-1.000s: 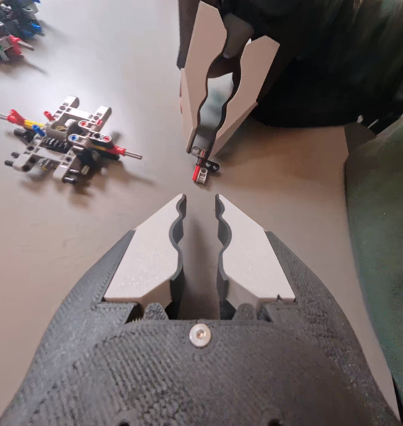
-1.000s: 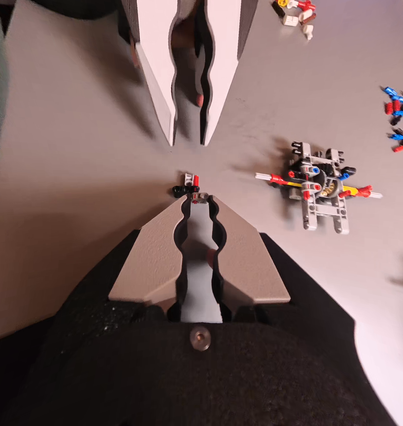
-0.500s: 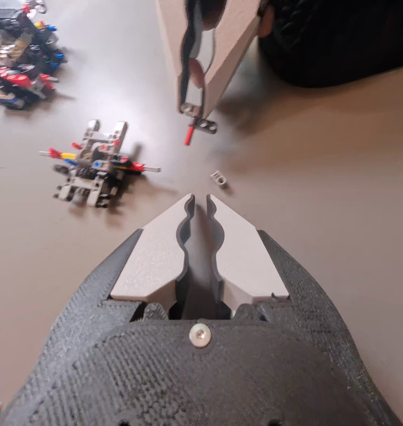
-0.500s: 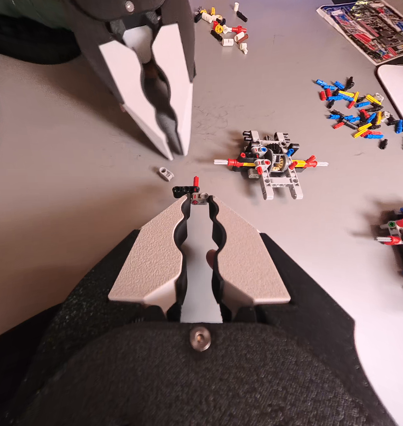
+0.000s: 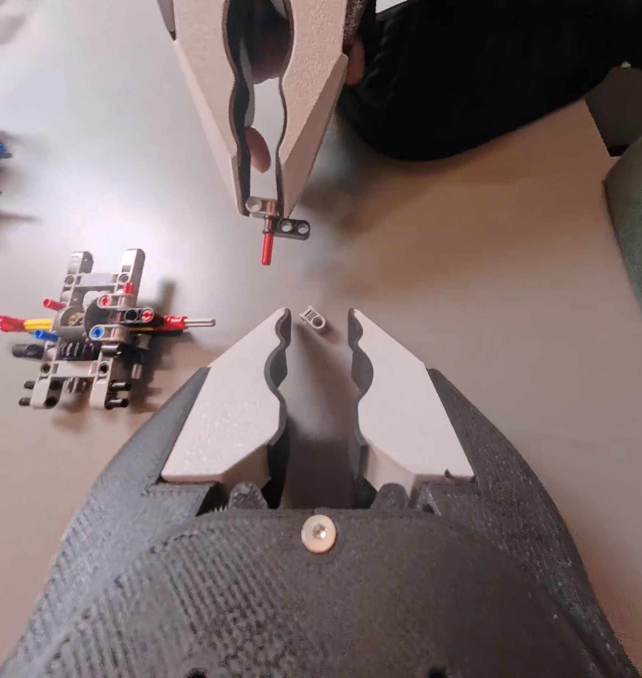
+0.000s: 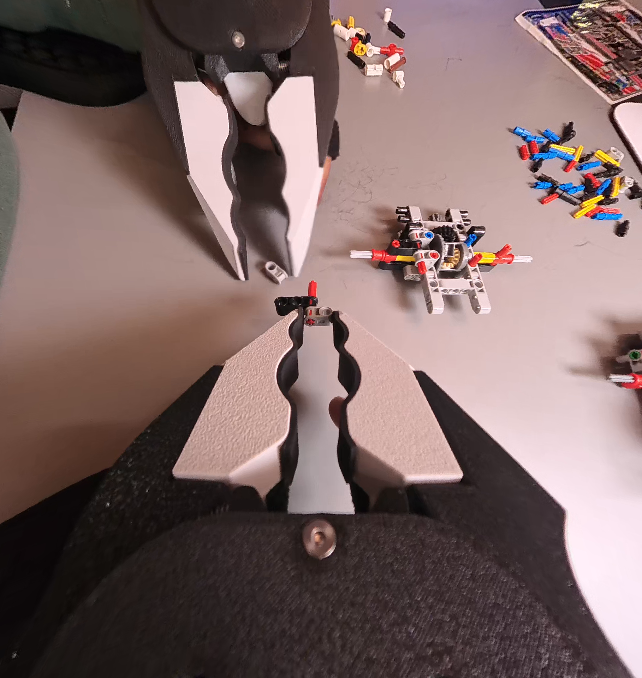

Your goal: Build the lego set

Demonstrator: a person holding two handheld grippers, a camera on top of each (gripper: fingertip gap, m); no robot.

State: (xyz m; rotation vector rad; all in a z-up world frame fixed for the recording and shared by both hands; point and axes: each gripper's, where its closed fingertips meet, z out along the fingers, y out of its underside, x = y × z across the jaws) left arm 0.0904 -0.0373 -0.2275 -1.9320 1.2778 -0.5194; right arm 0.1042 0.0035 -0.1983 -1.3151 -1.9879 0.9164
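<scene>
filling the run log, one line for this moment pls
left gripper: open, straddling grey connector on table | right gripper: shut on small sub-assembly | chassis: untouched

A tiny grey plastic connector piece with holes point(image 5: 313, 321) lies flat on the beige table point(image 5: 459, 330). At its nine o'clock sits a bigger grey-and-black built lego frame point(image 5: 88, 330).

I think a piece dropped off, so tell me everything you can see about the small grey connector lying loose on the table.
The small grey connector is a short, light grey plastic piece with round through-holes. It lies on its side on the table, loose and joined to nothing. It sits between the spread fingertips of the left gripper, which do not appear to touch it, just short of the red axle in the right gripper's subassembly.
</scene>
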